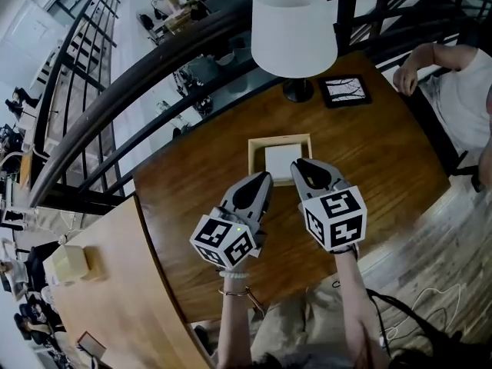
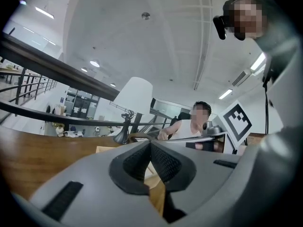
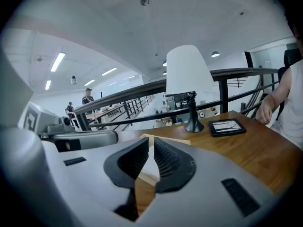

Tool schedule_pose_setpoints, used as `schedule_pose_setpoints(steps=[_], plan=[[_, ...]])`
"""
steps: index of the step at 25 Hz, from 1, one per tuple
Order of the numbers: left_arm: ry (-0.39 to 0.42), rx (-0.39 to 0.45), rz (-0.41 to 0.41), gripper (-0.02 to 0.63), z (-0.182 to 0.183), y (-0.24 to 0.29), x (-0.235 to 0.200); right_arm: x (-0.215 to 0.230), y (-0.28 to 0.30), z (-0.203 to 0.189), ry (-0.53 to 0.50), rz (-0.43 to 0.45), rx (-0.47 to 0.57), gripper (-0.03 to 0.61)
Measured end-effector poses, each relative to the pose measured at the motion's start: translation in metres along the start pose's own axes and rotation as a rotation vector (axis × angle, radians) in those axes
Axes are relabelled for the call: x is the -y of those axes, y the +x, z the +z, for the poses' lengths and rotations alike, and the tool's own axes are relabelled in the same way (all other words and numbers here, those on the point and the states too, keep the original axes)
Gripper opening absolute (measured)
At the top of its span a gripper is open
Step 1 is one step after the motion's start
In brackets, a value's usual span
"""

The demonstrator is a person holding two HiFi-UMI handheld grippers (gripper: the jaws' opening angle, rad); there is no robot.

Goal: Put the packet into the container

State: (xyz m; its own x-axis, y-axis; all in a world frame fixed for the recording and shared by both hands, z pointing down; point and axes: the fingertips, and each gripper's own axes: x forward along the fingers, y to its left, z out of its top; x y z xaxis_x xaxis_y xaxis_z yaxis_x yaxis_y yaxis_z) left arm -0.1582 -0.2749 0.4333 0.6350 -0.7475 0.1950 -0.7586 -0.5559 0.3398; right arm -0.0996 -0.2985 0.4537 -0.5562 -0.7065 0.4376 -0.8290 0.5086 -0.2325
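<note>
A shallow wooden container (image 1: 280, 137) lies on the brown table (image 1: 384, 152) with a flat white packet (image 1: 280, 161) filling its inside. Both grippers hover just in front of it, tips pointing at its near edge. My left gripper (image 1: 265, 177) is at the container's near left corner, and its ribbed pads (image 2: 163, 162) meet at the tip with nothing between them. My right gripper (image 1: 298, 164) is at the near right corner. Its jaws (image 3: 152, 142) stand a narrow slit apart and hold nothing. The container's wooden rim (image 3: 163, 139) and some white show beyond them.
A table lamp with a white shade (image 1: 294, 28) stands behind the container. A black framed tablet (image 1: 344, 91) lies to the lamp's right. A person in a white top (image 1: 461, 91) sits at the table's right end. A black railing (image 1: 154, 60) runs along the far side.
</note>
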Motion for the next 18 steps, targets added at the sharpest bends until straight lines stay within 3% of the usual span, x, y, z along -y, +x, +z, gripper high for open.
schedule_pose_setpoints(steps=[12, 18], plan=[[0.069, 0.041, -0.044, 0.005, 0.035, -0.015, 0.047, -0.037, -0.054, 0.046, -0.016, 0.247, 0.077, 0.012], [0.118, 0.058, -0.064, 0.005, 0.048, -0.03, 0.065, -0.057, -0.074, 0.055, -0.06, 0.328, 0.109, 0.012]])
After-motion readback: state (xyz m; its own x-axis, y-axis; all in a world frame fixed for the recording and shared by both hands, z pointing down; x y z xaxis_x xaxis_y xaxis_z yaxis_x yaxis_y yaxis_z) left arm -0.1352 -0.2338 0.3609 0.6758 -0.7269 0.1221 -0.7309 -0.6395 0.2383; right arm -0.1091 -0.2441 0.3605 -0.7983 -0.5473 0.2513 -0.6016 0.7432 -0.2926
